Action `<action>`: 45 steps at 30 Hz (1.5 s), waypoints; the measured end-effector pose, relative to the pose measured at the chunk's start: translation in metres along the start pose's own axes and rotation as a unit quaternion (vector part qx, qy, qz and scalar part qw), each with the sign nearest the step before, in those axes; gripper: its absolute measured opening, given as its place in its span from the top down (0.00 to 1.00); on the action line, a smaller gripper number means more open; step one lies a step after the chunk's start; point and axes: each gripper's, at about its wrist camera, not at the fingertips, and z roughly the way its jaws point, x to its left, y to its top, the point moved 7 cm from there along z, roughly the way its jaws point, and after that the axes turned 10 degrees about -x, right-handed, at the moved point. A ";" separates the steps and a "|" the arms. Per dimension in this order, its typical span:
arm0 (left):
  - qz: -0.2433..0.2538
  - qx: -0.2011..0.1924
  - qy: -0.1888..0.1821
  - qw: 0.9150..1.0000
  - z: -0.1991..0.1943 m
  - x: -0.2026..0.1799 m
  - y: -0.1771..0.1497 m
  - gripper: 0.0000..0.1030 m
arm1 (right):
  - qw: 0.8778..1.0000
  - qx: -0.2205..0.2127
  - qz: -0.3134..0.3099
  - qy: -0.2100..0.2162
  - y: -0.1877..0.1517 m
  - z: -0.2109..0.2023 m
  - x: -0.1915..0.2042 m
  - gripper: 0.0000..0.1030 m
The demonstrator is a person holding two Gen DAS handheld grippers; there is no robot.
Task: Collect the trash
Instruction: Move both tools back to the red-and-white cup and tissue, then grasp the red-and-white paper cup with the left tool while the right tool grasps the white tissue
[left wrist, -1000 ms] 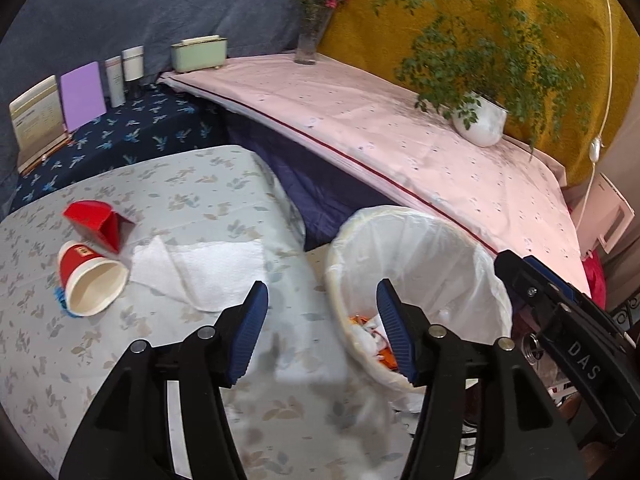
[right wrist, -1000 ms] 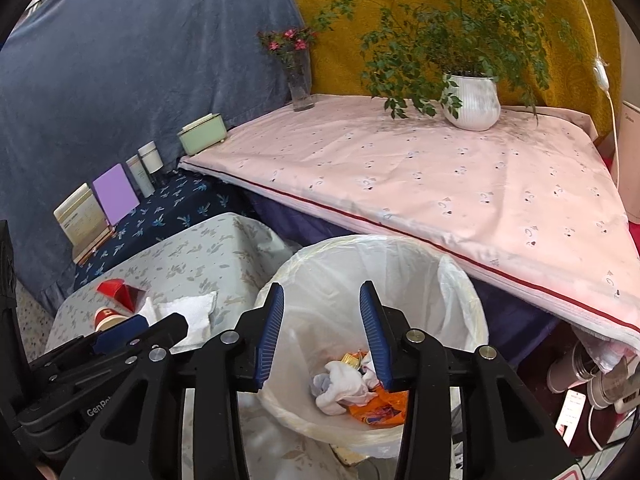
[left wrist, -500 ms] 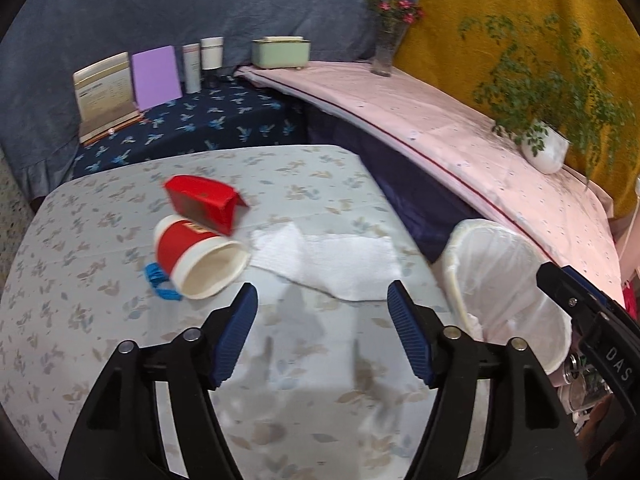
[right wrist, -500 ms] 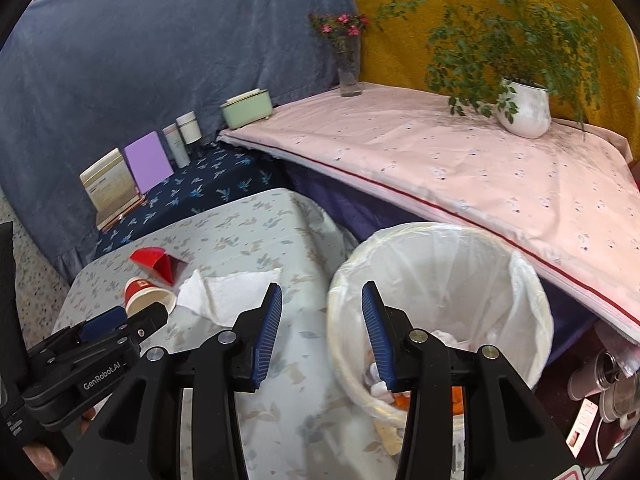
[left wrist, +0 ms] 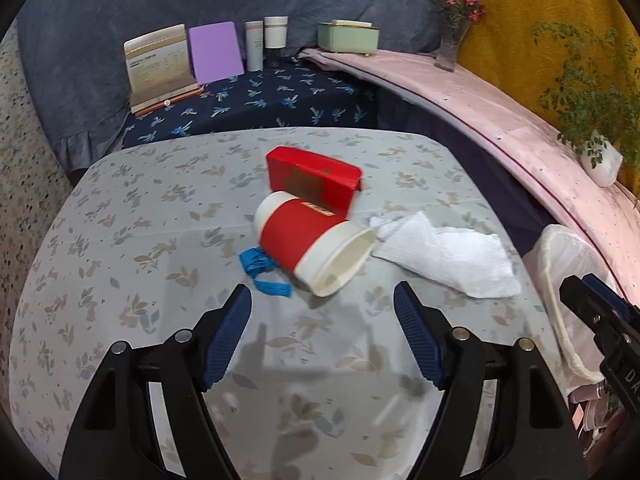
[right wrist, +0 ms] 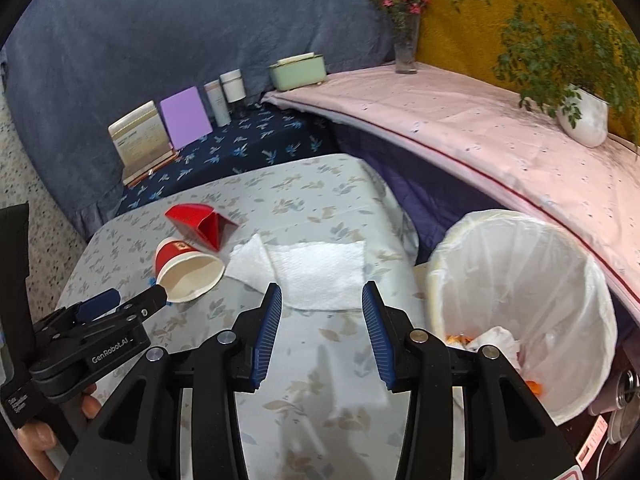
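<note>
Grey cloth with a pale leaf print is covering the low table point(left wrist: 132, 240) under my fingers, and a blue curtain point(left wrist: 120, 8) is hanging behind it, next to a mustard one. A pink sheet point(right wrist: 480, 140) is lying over the long shelf at my right. On the table a red-and-white paper cup point(left wrist: 308, 248) is lying on its side, touching a flattened red carton point(left wrist: 316, 184) behind it. A crumpled blue strip point(left wrist: 260, 268) is lying beside the cup, and a soft white paper towel point(left wrist: 444, 256) is spreading toward the bin. The round bin point(right wrist: 520, 280), lined with thin white plastic, is standing off the table edge with scraps inside. I am holding my left gripper point(left wrist: 322, 336) wide open just before the cup, and my right gripper point(right wrist: 322, 332) open above the towel's near edge.
</note>
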 end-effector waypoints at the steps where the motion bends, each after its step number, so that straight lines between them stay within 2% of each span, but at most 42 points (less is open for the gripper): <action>1: -0.001 0.002 0.002 1.000 0.003 0.003 0.000 0.32 | 1.000 0.004 -0.003 0.003 -0.002 0.006 0.006 0.60; 12: -0.005 0.024 0.000 1.000 0.035 0.015 -0.003 0.34 | 0.999 0.040 -0.021 0.024 -0.014 0.061 0.038 0.60; 14: -0.006 0.028 -0.004 1.000 0.040 0.014 -0.004 0.41 | 0.998 0.047 -0.022 0.024 -0.015 0.071 0.039 0.60; 18: -0.007 0.036 -0.015 0.999 0.049 0.012 -0.005 0.49 | 0.998 0.061 -0.021 0.022 -0.020 0.090 0.039 0.60; 23: -0.006 0.044 -0.027 0.999 0.056 0.008 -0.006 0.71 | 0.997 0.076 -0.020 0.024 -0.027 0.106 0.040 0.60; 27: -0.007 0.045 -0.032 0.998 0.057 0.008 -0.004 0.81 | 0.996 0.088 -0.016 0.026 -0.033 0.115 0.041 0.60; 28: -0.007 0.043 -0.032 0.999 0.055 0.008 -0.004 0.85 | 0.996 0.087 -0.016 0.026 -0.033 0.115 0.041 0.62; 30: -0.009 0.040 -0.034 0.999 0.053 0.009 -0.002 0.93 | 0.995 0.088 -0.016 0.031 -0.033 0.115 0.042 0.74; 32: -0.013 0.036 -0.035 0.999 0.050 0.009 0.001 0.95 | 0.995 0.092 -0.014 0.038 -0.032 0.115 0.043 0.94; 33: -0.013 0.033 -0.036 0.999 0.048 0.009 0.002 0.96 | 0.995 0.092 -0.014 0.042 -0.032 0.114 0.044 0.96; 45: -0.005 -0.009 -0.049 0.999 0.007 -0.010 0.028 0.98 | 0.998 0.026 -0.002 0.055 0.010 0.057 0.041 0.97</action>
